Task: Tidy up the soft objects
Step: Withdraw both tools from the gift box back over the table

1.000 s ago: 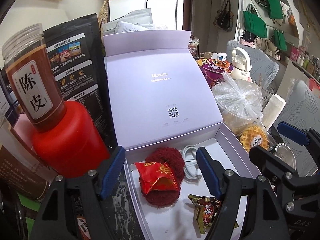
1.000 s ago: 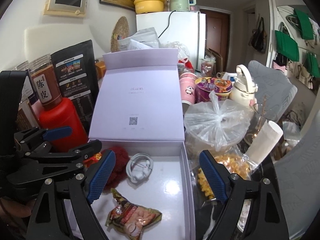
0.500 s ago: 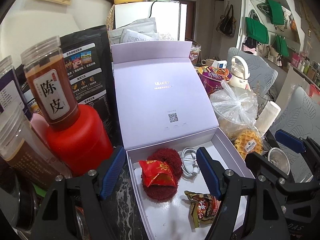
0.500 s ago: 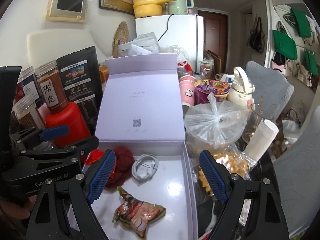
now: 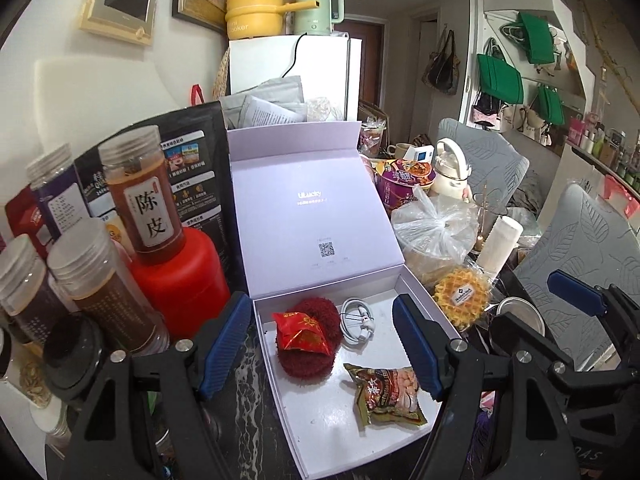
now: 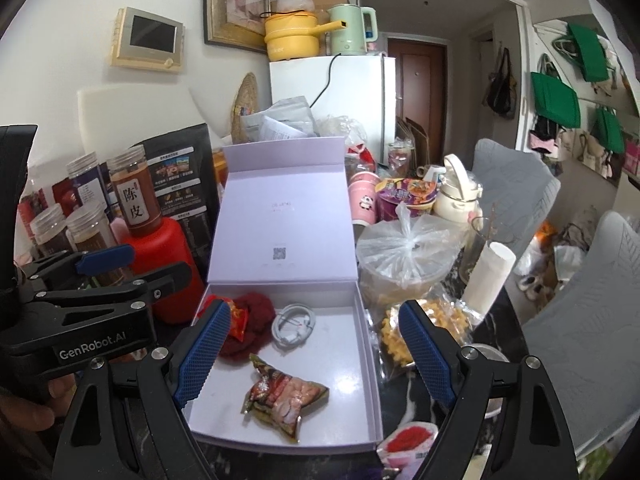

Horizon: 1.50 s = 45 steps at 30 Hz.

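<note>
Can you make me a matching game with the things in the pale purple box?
Things:
1. shiny red foil packet
2. fuzzy dark red round pad
3. coiled white cable
4. brown crinkly snack packet

Places:
A. nearest the box's front edge
B. on top of the fuzzy pad
C. under the foil packet
D. beside the pad, near the raised lid

Pairs: 1-B, 2-C, 3-D, 4-A
</note>
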Motion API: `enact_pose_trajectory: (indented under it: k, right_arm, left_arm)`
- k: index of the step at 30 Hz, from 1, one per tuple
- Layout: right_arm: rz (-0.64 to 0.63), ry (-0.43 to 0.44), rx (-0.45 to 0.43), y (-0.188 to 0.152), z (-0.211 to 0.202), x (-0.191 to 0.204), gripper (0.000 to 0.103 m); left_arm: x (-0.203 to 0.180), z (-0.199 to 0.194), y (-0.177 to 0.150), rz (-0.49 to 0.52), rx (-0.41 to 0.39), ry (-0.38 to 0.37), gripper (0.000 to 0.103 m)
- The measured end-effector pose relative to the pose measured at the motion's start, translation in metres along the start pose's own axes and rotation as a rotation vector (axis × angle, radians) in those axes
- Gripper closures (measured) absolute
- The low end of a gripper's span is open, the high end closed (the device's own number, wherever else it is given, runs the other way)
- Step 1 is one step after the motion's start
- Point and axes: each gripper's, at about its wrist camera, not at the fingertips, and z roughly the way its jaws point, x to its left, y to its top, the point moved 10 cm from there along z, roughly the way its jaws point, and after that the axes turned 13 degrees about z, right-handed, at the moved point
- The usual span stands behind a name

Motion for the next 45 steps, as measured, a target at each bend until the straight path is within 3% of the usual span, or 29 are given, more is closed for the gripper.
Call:
enact_pose_trajectory:
  k: [13, 25, 31, 45]
  right_arm:
    - [-0.015, -0.01, -0.043, -0.008, -0.056, 0.005, 0.016]
    - [-0.013, -0.056, -0.083, -0.019, -0.101, -0.005, 0.015]
    - [0.0, -0.074, -0.103, -0.025, -0.118, -0.012, 0.012]
    - [0.014, -0.114, -0.096, -0.047, -0.141, -0.025, 0.01]
  left_arm:
    - [-0.01, -0.058, -0.005, 0.019, -0.051, 0.02, 0.03]
    - [-0.028, -0.088, -0.014, 0.05, -0.061, 0.03, 0.029]
    - [-0.033, -0.1, -0.018, 0.049, -0.074, 0.04, 0.021]
    - [-0.055, -0.119, -0.033, 0.085, -0.092, -0.019, 0.021]
